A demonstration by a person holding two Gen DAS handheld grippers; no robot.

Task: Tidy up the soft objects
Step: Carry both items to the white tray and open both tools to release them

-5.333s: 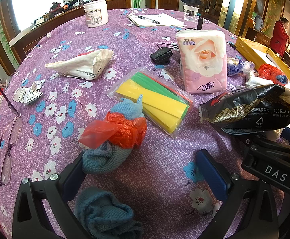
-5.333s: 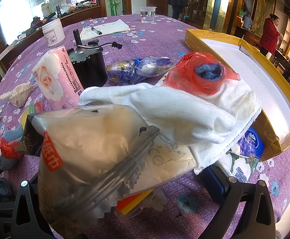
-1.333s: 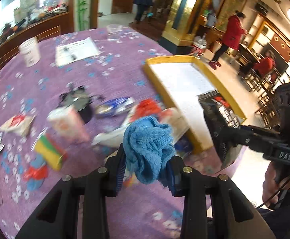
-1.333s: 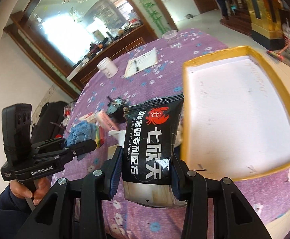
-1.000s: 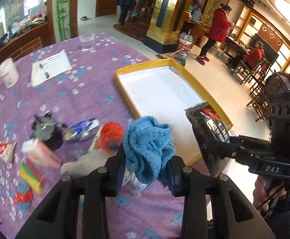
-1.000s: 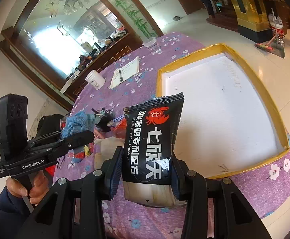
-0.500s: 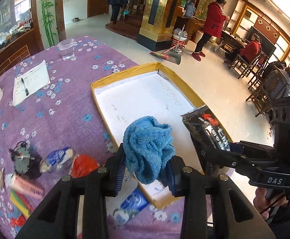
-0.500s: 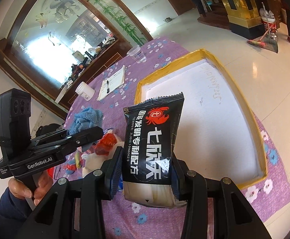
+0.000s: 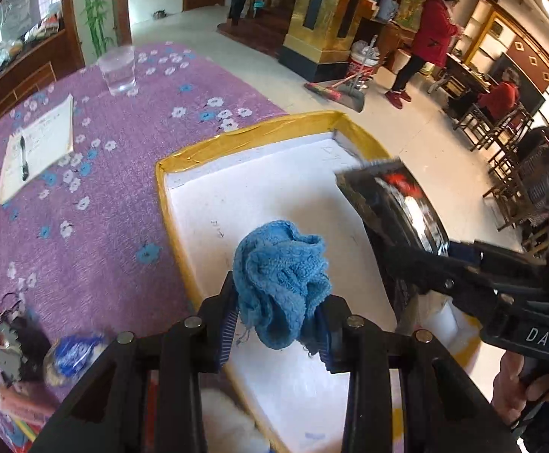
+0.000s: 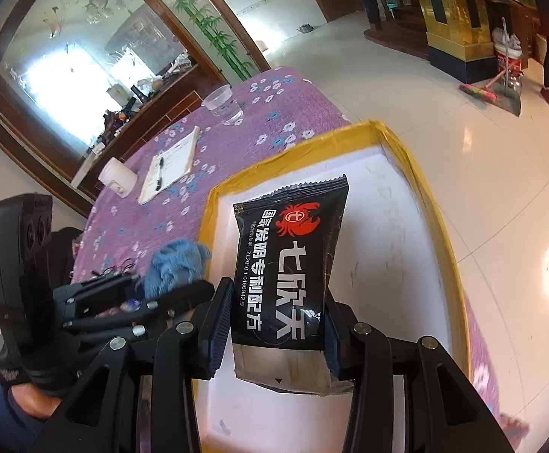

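Grippers number two, each clamped on one soft thing above the same tray. One left gripper [image 9: 280, 324] has its jaws partly closed and pressing on one crumpled blue knitted cloth [image 9: 280, 283], which bulges up from between the pads; in the right wrist view this gripper [image 10: 178, 292] shows at the left edge of the tray with the cloth [image 10: 176, 264] held over the yellow rim. One right gripper [image 10: 278, 324] stands a little wider, its pads gripping the lower part of one black snack packet [image 10: 291, 264] with a red crab mark and white characters; the packet stands upright between the jaws. From the left wrist view the same packet [image 9: 391, 207] hangs tilted over the right half of the tray, carried by the right gripper [image 9: 418, 260].

One shallow tray [image 9: 244, 139] with a yellow taped rim and a white floor sits on the purple flowered tablecloth [image 9: 104, 207], reaching past the table's edge; no object is seen lying on the part of its floor that shows. One clear plastic cup [image 9: 117, 70] stands at the far side of the table, and near it lies one notepad [image 9: 36, 147] with one pen [image 9: 23, 158] resting on it. One white jar [image 10: 117, 179] stands just beside the notepad. One blue-wrapped packet [image 9: 72, 353] lies blurred at the near left, by one small dark device [image 9: 10, 343] with a cable
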